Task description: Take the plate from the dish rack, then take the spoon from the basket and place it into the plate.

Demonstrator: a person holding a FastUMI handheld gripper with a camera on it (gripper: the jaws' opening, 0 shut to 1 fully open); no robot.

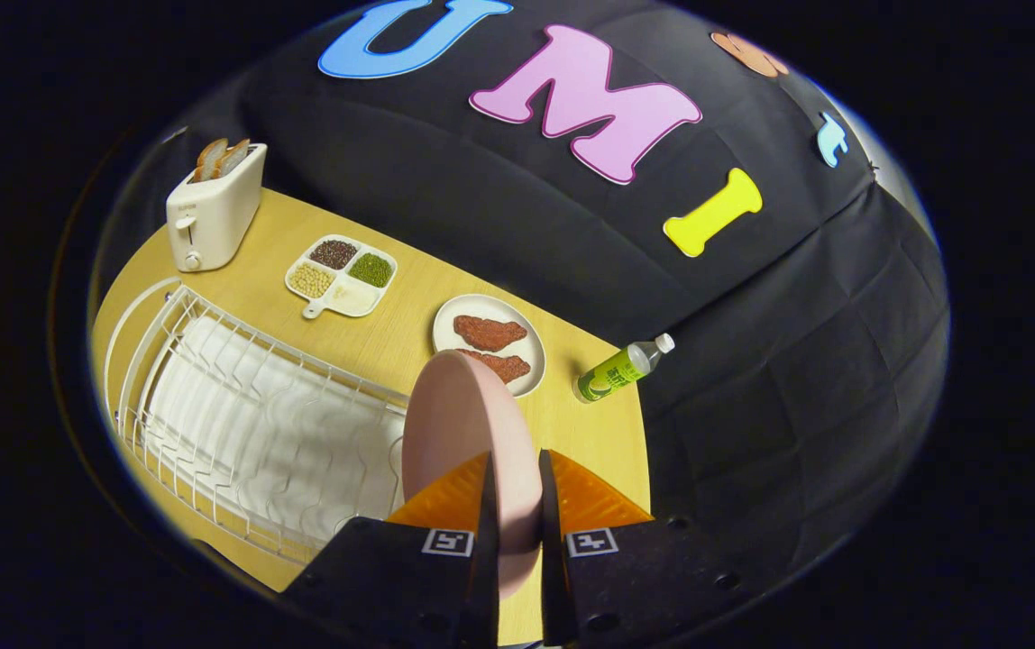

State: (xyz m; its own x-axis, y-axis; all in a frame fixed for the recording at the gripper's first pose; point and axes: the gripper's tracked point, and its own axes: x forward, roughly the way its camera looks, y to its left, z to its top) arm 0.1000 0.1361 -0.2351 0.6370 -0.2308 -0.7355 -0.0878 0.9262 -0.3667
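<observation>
I have the gripper [515, 491] clamped on the pink plate's [463, 424] rim, both fingers pressing it, holding it edge-up just beside the white dish rack [247, 424] so it clears the wires and can be set down.

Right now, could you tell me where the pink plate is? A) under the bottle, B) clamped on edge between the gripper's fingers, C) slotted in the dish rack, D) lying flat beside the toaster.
B: the pink plate stands on edge between the fingers of the gripper, beside the white dish rack.
</observation>
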